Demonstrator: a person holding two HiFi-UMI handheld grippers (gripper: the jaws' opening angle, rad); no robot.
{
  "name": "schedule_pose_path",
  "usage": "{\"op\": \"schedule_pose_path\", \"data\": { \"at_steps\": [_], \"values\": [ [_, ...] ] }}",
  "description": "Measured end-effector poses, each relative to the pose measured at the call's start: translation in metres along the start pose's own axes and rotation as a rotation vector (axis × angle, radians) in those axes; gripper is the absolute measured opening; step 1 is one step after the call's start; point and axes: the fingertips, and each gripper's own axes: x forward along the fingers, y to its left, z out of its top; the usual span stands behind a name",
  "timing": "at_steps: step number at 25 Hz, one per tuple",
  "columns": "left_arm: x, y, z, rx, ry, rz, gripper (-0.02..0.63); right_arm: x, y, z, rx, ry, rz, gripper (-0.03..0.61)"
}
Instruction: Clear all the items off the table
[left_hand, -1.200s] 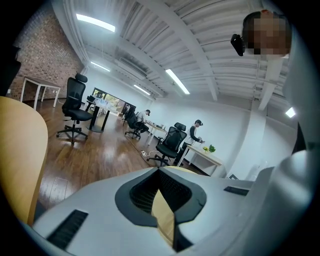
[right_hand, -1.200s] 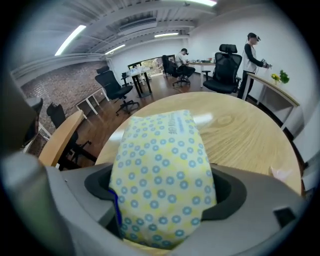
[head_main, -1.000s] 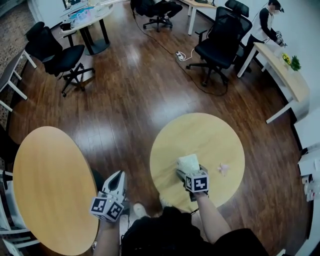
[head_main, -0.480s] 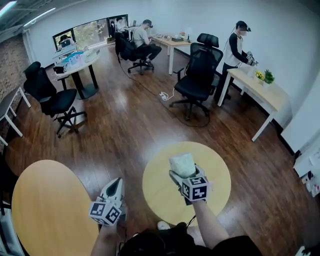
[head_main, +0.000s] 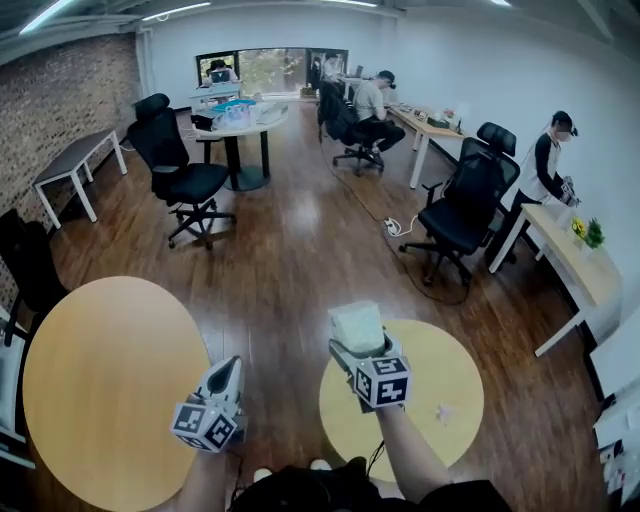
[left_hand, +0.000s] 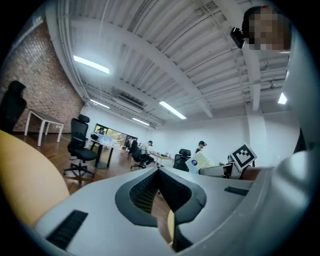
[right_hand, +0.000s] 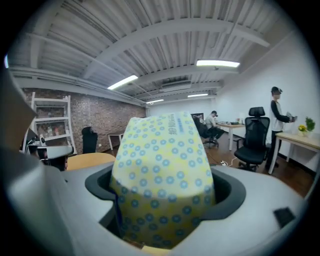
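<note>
You have lifted the tissue pack (head_main: 356, 325) off the small round table (head_main: 440, 375). It is now in the air, clamped in the right gripper's (head_main: 358, 347) wide-set jaws. Only the right gripper view shows its yellow, blue-ringed wrapper. Its long axis runs out along the jaws, away from you. The left gripper's (head_main: 230, 365) jaws are together and empty.

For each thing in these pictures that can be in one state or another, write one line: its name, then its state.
left gripper: jaws together, nothing between them.
right gripper: closed on the tissue pack, held up in the air.
tissue pack: clamped between the right jaws, off the table.
pink scrap: lying loose on the small round table, not touched by either gripper.
</note>
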Motion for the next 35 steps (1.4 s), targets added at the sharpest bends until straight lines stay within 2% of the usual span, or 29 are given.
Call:
{"op": "schedule_pose_path", "data": {
  "at_steps": [4, 8, 14, 17, 21, 27, 31, 35],
  "values": [
    [-0.064, 0.056, 0.011, 0.002, -0.052, 0.212, -0.009, 0.052, 0.082, 0.005, -0.106, 0.021, 0.187, 0.486],
    [-0.142, 0.097, 0.021, 0.026, -0.086, 0.425, -0.009, 0.090, 0.167, -0.009, -0.155, 0.062, 0.362, 0.486],
    [-0.276, 0.150, 0.040, 0.016, -0.178, 0.728, -0.009, 0.107, 0.329, -0.033, -0.295, 0.124, 0.624, 0.486],
    [-0.334, 0.167, 0.048, 0.015, -0.217, 0.838, -0.009, 0.106, 0.406, -0.035, -0.360, 0.127, 0.730, 0.486],
    [-0.416, 0.185, 0.052, 0.024, -0.213, 0.977, -0.009, 0.099, 0.499, -0.048, -0.402, 0.132, 0.847, 0.486],
    [-0.571, 0.190, 0.056, -0.010, -0.333, 1.213, -0.009, 0.049, 0.643, -0.097, -0.451, 0.126, 1.021, 0.488],
    [-0.630, 0.178, 0.059, -0.011, -0.393, 1.351, -0.009, 0.026, 0.694, -0.120, -0.525, 0.165, 1.127, 0.488],
    [-0.650, 0.174, 0.061, -0.027, -0.437, 1.413, -0.009, 0.026, 0.721, -0.128, -0.565, 0.196, 1.182, 0.488]
  ]
}}
